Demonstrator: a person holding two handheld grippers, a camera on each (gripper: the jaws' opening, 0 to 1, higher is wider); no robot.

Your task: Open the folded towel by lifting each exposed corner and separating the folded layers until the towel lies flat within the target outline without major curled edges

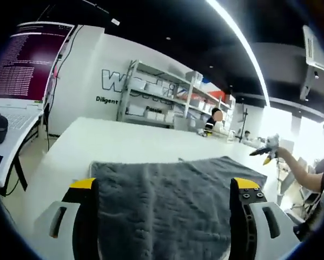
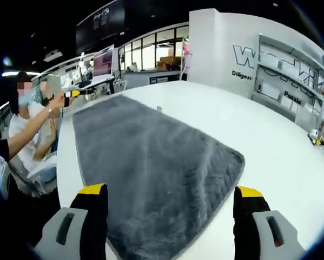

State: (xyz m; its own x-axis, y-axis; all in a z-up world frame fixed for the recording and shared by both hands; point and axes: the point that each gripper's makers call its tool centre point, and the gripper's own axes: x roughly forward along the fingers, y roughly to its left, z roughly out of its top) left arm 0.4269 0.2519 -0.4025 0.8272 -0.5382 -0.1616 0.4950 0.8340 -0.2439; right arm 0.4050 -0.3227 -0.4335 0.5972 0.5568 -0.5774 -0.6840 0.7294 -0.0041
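Jaws of the left claw [image 1: 164, 216] rise at 7 and 5 o'clock in the left gripper view, yellow-tipped and spread wide, with nothing between them but the grey towel [image 1: 172, 200] lying on the white bench [image 1: 124, 141]. The towel spreads flat from between the jaws toward 12 o'clock, its far edge straight and its corner at 3 o'clock flat. Beyond it the bare bench runs to a white wall with shelving [image 1: 167, 97]. At 9 o'clock a laptop [image 1: 21, 70] stands open beside the bench. At 3 o'clock a person's arm [image 1: 299, 173] reaches in, holding another tool.

In the right gripper view, the right claw [image 2: 170, 216] is likewise wide apart and holds nothing. The towel [image 2: 151, 157] lies flat between and ahead of its jaws, running toward 11 o'clock, one rounded corner at 3 o'clock. A seated person [image 2: 26, 130] is at 9 o'clock, past the bench [image 2: 270, 146] edge.
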